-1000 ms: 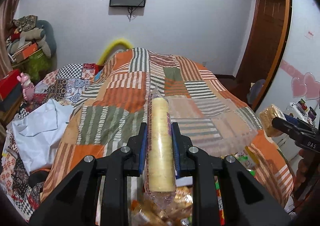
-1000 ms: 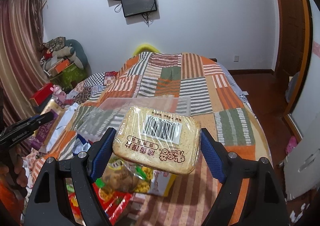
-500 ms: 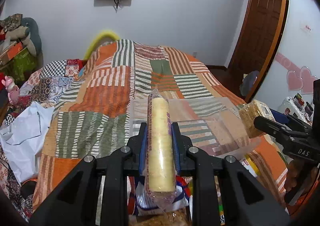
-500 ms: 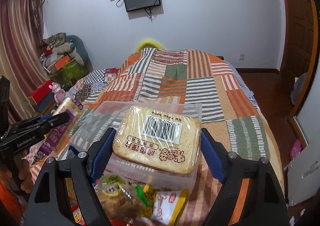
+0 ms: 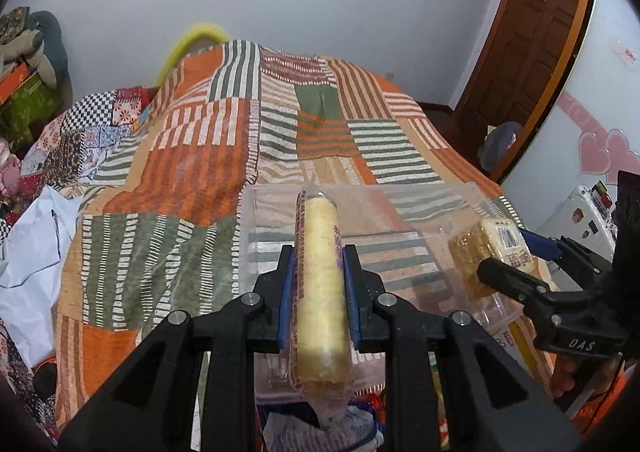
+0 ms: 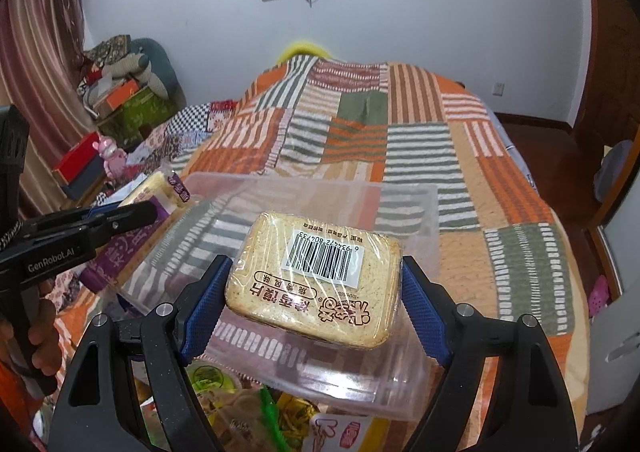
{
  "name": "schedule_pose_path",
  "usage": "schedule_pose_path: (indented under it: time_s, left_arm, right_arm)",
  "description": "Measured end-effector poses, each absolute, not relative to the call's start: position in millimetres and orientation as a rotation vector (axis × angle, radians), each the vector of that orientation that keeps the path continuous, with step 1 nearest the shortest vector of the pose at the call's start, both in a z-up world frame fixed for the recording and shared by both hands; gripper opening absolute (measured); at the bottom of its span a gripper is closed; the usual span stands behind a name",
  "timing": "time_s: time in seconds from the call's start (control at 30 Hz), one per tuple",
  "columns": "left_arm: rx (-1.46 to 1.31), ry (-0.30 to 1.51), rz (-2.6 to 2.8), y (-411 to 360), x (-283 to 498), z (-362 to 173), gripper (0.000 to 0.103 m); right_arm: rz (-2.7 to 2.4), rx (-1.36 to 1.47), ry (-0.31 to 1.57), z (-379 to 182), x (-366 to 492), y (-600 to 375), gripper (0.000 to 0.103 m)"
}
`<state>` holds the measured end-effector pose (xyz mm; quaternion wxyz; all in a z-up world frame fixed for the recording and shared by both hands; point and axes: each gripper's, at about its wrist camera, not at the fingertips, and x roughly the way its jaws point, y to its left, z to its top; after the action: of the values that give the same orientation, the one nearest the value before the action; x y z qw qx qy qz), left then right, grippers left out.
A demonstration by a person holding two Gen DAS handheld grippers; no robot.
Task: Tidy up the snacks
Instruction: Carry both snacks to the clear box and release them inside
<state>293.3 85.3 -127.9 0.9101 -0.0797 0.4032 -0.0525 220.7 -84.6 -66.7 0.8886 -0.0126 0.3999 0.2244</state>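
My left gripper (image 5: 318, 272) is shut on a thin wrapped snack packet (image 5: 320, 236), pale yellow with purple print, held edge-on above a clear plastic bin (image 5: 256, 211) on the bed. My right gripper (image 6: 314, 266) is shut on a wrapped pack of toast slices (image 6: 312, 292) with a barcode label, also above the clear bin (image 6: 416, 207). The left wrist view shows the right gripper (image 5: 504, 252) with the toast pack (image 5: 476, 252) at the bin's right end. The right wrist view shows the left gripper (image 6: 136, 209) and its packet (image 6: 156, 187) at the bin's left end.
The bin lies on a striped patchwork quilt (image 6: 360, 123). Several loose snack packets (image 6: 248, 408) lie at the near edge below the grippers. A white cloth (image 5: 28, 260) and stacked boxes (image 6: 124, 103) are at the left. A wooden door (image 5: 520, 51) stands far right.
Both grippers have moved forward and lower, each keeping its snack. The clear bin has come fully under them, and the loose snack pile has slid toward the bottom edge.
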Motion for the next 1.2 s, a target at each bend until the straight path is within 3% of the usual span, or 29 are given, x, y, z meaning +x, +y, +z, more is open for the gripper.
schedule_pose_path:
  time_s: [0.4,0.73,0.9,1.2]
  left_arm:
    - [-0.149,0.895,-0.096,81,308,-145,0.022]
    - [-0.155,0.861,-0.097,83,286,-124,0.025]
    - [-0.143,0.819,-0.088,82,265,-105,0.046]
    - [-0.104,0.742,-0.058,80,212,-77,0.065]
  right_arm:
    - [0.479,-0.068,0.899,-78,228,-78,0.081]
    - [0.478,-0.036,0.888,-66,225,-84,0.082]
    - [0.482,-0.028,0.859,-51,210,-89,0.082]
    - [0.503,-0.061,0.795,-29,174,-92,0.082]
